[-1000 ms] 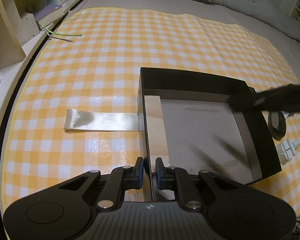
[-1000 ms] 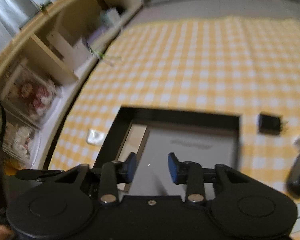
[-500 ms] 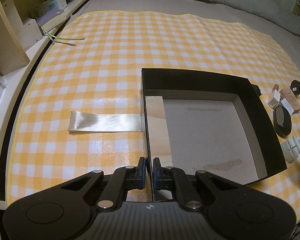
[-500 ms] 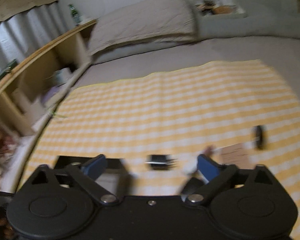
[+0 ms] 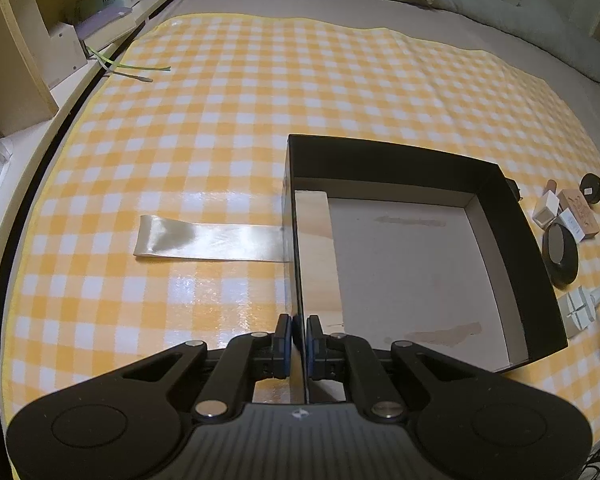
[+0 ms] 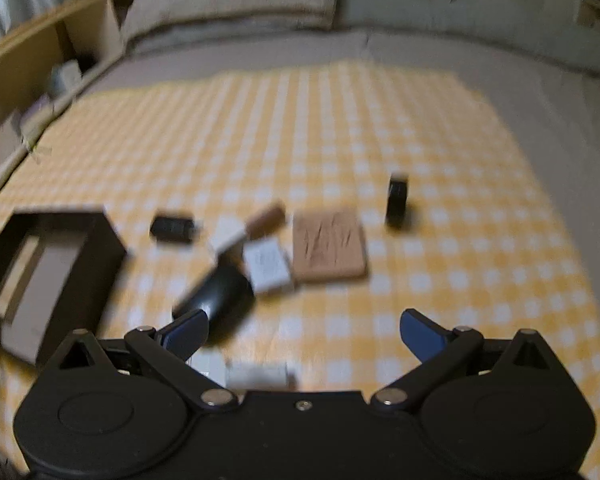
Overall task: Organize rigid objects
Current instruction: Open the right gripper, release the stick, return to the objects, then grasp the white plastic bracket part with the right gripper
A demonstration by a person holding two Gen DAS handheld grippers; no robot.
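The black open box [image 5: 516, 240] sits on the yellow checked cloth [image 5: 220, 140] spread over a bed, its pale floor bare of objects, while the left gripper [image 5: 299, 338] pinches the near stretch of the box's left wall, pads pressed together on the thin board. A shiny ribbon-like strip [image 5: 208, 242] runs out flat from that wall across the cloth. To the right of the box, well clear of its rim, lies the clutter to be sorted: a brown rectangular block [image 6: 329, 244], a dark rounded puck-like object [image 6: 222, 296], a white boxy item [image 6: 269, 266], a small black rectangular piece [image 6: 172, 228] and a black piece standing on edge [image 6: 397, 200]. The right gripper [image 6: 303, 332] hovers over this cluster with its jaws spread wide and nothing between them; its view is blurred, so finer detail of the items cannot be told. The step in hand appears to be the first pick-up. Doing it well likely means steadying the box with the left grip, settling the right hand before closing, and straddling one item cleanly, perhaps the dark puck nearest the fingers, without nudging its touching neighbours.
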